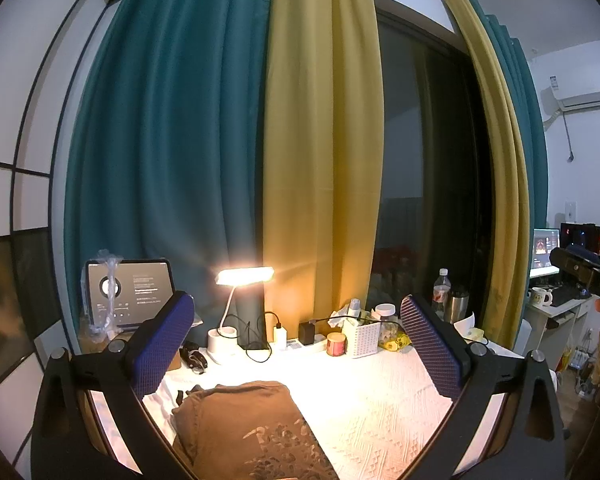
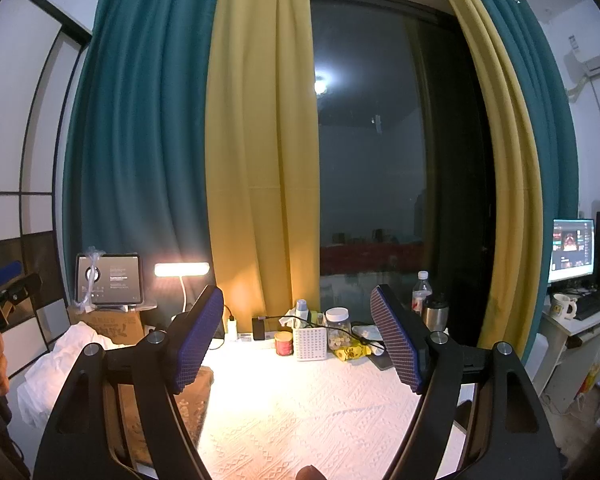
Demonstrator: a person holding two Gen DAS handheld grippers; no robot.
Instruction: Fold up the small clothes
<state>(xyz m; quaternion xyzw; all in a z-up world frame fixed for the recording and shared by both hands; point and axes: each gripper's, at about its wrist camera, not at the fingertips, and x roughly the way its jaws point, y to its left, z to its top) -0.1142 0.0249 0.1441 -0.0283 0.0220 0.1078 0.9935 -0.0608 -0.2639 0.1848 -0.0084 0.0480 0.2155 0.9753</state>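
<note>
Brown garment is lying folded-ish near the tabletop's left edge. Both the left gripper and right gripper are hovering with fingers spread wide, gripping nothing. Probably between folds; next they'll need to drop down and pinch an edge.

dim rm | warm desk lamp glare on cloth | fisheye warp @ edges
</note>
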